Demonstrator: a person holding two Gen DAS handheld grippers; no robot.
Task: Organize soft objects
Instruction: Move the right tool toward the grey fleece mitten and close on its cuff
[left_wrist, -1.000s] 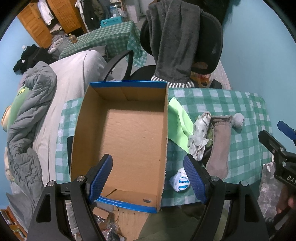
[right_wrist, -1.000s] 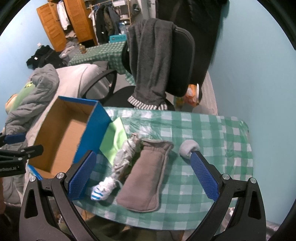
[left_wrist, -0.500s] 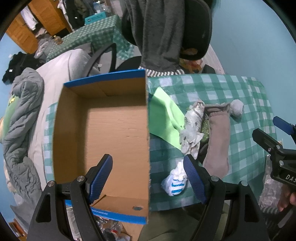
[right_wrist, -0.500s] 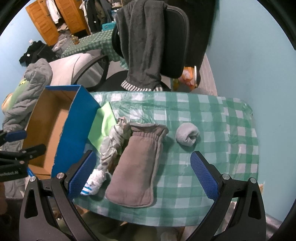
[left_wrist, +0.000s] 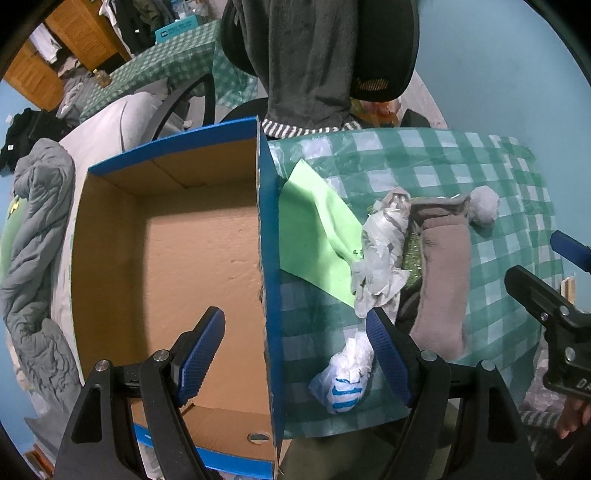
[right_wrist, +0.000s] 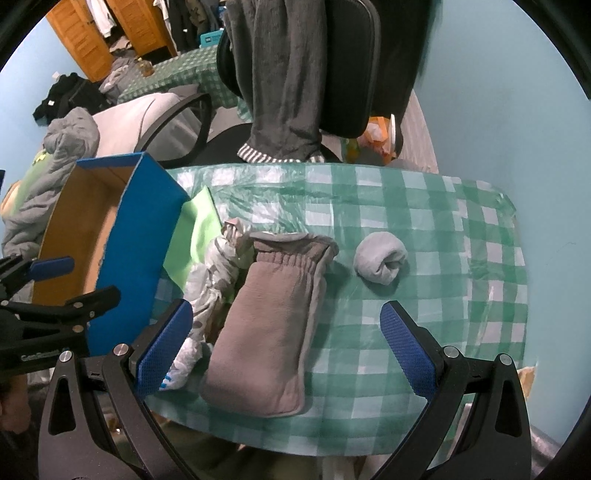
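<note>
An open blue cardboard box (left_wrist: 177, 258) stands on the left of the green checked table (right_wrist: 424, 221); it also shows in the right wrist view (right_wrist: 133, 236). Beside it lie a green cloth (left_wrist: 317, 236), a crumpled white-grey bundle (left_wrist: 384, 251), a flat grey-brown pouch (right_wrist: 273, 325), a rolled grey sock (right_wrist: 380, 262) and a white-and-blue striped sock ball (left_wrist: 347, 380). My left gripper (left_wrist: 295, 354) is open, straddling the box's right wall above the table's near edge. My right gripper (right_wrist: 284, 339) is open and empty, above the near end of the pouch.
A black office chair (right_wrist: 332, 66) draped with dark grey clothing stands behind the table. A bed with grey bedding (left_wrist: 33, 236) is on the left. A light blue wall (right_wrist: 498, 110) runs along the right. A second checked table (left_wrist: 166, 62) and wooden cabinets stand far back.
Both grippers have shifted right and slightly forward, so the box sits further left in view. The rolled grey sock now shows clear of the right fingertip. Nothing on the table has moved.
</note>
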